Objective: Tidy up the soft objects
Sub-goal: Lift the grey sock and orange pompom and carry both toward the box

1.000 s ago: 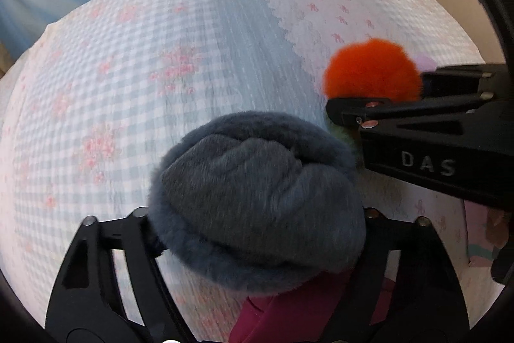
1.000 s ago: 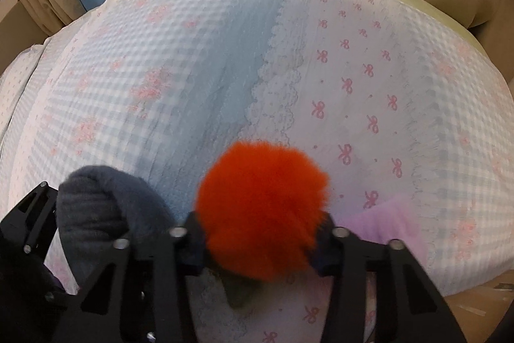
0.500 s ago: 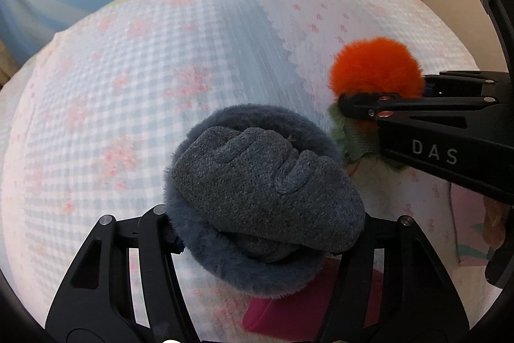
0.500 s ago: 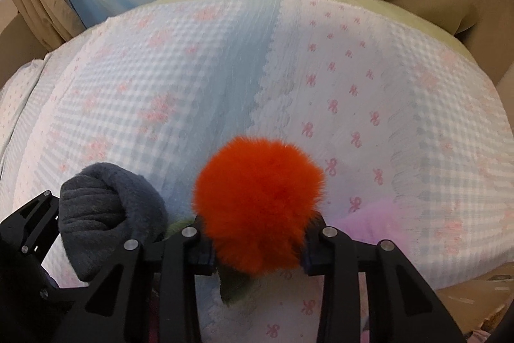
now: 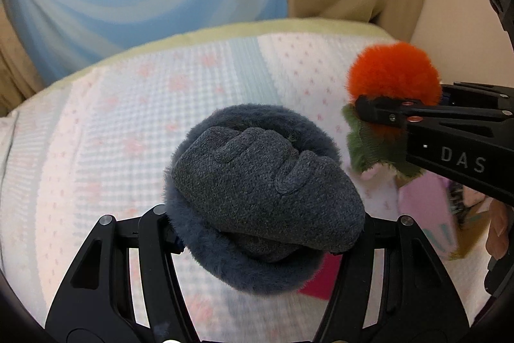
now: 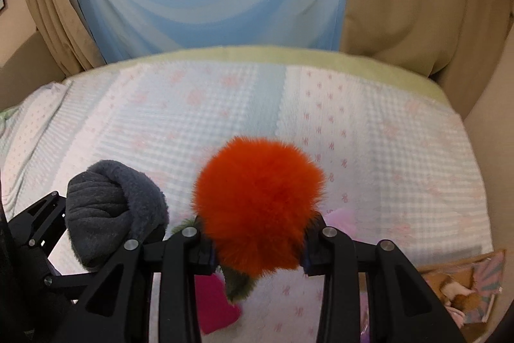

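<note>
**Both grippers loaded and lifted over the bed**

The left gripper [image 5: 266, 224] is clamped on a grey mitt [image 5: 266, 192], a knitted piece folded into a furry blue-grey cuff. The bundle sits squarely between its fingers and bulges forward and upward past the tips, with its longer side running across the jaws from left to right. It hangs clear of the bed [image 5: 128, 124], whose checked cover lies below and ahead of this gripper.

Just to the right, and slightly ahead, the right gripper [image 6: 257, 243] is closed on an orange pompom [image 6: 258, 208]. The ball swells above the fingers, while a green plush part [image 5: 369, 147] droops beneath them. In the right wrist view the mitt [image 6: 109, 211] appears at the lower left, so the two loads ride side by side, near each other but apart.

Each arm already carries its own item, so the coming move seems to turn on where to set them down. The open stretch of cover straight ahead of both grippers looks free of obstacles. Below and behind the fingers lie a magenta piece [image 6: 215, 304] and a pale pink one [image 6: 340, 217]. Further right, off the bed's edge, is a box [image 6: 462, 288] of mixed items whose contents are too blurred to name. Lowering straight down would risk landing on the magenta piece.
</note>
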The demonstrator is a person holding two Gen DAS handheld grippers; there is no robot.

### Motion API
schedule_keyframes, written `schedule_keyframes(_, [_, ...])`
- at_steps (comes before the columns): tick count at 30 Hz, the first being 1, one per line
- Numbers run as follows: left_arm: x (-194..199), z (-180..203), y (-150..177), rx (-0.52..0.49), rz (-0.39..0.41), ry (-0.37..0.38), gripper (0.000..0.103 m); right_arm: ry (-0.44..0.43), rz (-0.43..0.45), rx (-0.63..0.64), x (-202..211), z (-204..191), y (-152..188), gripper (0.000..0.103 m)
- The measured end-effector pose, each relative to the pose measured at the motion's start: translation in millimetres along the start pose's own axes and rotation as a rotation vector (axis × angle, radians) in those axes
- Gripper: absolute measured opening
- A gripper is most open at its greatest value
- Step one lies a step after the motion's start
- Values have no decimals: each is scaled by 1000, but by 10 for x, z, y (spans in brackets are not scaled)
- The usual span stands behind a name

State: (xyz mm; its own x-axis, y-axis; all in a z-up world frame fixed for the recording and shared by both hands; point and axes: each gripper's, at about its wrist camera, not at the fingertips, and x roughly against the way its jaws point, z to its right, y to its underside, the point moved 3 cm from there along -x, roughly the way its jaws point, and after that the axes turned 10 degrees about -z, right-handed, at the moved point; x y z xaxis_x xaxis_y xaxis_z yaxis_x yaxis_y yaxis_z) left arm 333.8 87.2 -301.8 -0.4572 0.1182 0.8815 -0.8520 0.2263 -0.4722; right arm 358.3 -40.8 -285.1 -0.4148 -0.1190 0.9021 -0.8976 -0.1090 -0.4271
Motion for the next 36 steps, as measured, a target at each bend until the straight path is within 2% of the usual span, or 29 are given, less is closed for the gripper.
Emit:
schedule_keyframes(4, [540, -37, 54, 0, 29, 10, 57, 5, 36, -10, 562, -158, 76, 34])
schedule_keyframes(13, [1672, 18, 310, -7, 48, 66, 57, -19, 58, -90, 1671, -332, 335, 34])
schedule_keyframes(20, [2127, 307, 344, -4, 71, 50, 57, -29, 74, -62, 2127, -263, 616, 34])
schedule_keyframes(23, [2257, 458, 346, 21, 83, 42, 57, -51, 83, -55, 2286, -143, 733, 34])
schedule_keyframes(27, [2392, 842, 329, 47, 96, 22, 57, -68, 102, -5, 2502, 118, 872, 34])
schedule_keyframes(36, [2327, 1937, 251, 39, 90, 36, 57, -40, 131, -21, 2811, 1218, 1173, 34])
